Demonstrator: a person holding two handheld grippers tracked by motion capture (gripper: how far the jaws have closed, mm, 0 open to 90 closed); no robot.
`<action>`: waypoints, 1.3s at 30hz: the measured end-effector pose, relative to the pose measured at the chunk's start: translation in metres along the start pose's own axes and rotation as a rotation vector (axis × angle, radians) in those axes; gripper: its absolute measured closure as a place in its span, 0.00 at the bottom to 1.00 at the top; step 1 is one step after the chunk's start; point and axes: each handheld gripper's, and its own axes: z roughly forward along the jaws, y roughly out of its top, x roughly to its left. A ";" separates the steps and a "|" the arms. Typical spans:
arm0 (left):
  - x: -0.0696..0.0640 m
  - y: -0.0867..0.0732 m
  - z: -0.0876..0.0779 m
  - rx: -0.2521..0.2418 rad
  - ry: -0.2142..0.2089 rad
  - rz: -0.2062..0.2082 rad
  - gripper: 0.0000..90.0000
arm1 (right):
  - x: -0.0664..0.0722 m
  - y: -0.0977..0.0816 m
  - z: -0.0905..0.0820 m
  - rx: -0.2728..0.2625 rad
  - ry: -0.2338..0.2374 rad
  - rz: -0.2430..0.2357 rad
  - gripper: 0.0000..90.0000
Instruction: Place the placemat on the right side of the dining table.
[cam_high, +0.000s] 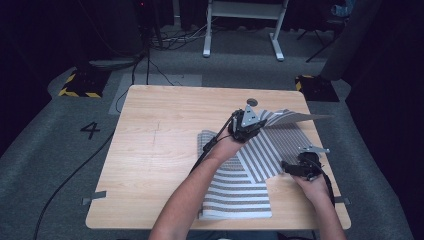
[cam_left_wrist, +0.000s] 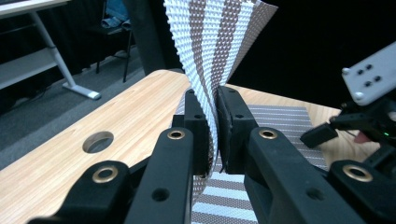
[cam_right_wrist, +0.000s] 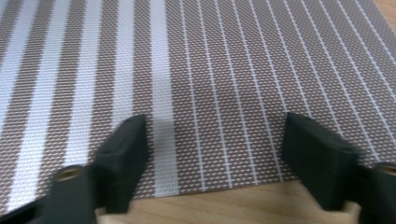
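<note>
A woven mat (cam_high: 272, 147) with brown and white stripes lies askew on the right half of the wooden table (cam_high: 160, 150). My left gripper (cam_high: 256, 124) is shut on its far edge, and that edge of the mat (cam_left_wrist: 219, 42) stands up between the jaws, lifted off the table. My right gripper (cam_high: 291, 168) hovers at the mat's near edge. Its jaws stand open over the mat (cam_right_wrist: 215, 70), holding nothing, with bare wood just beneath them. A second striped mat (cam_high: 235, 197) lies flat under the first, toward the front edge.
A round hole (cam_high: 252, 102) in the tabletop sits just behind the left gripper. The other gripper (cam_left_wrist: 369, 116) shows at the right of the left gripper view. White desk legs (cam_high: 242, 30), cables and yellow-black bases (cam_high: 80, 85) stand on the grey floor beyond.
</note>
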 end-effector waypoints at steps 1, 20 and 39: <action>0.001 0.000 0.000 0.003 0.006 -0.006 0.93 | -0.001 0.000 -0.002 -0.008 -0.016 0.013 0.50; 0.024 -0.004 0.008 -0.009 0.058 -0.091 1.00 | -0.002 -0.010 -0.017 -0.044 -0.025 0.062 0.99; 0.068 -0.014 0.067 0.094 0.178 -0.298 0.77 | 0.003 -0.086 -0.094 -0.074 -0.027 0.164 0.97</action>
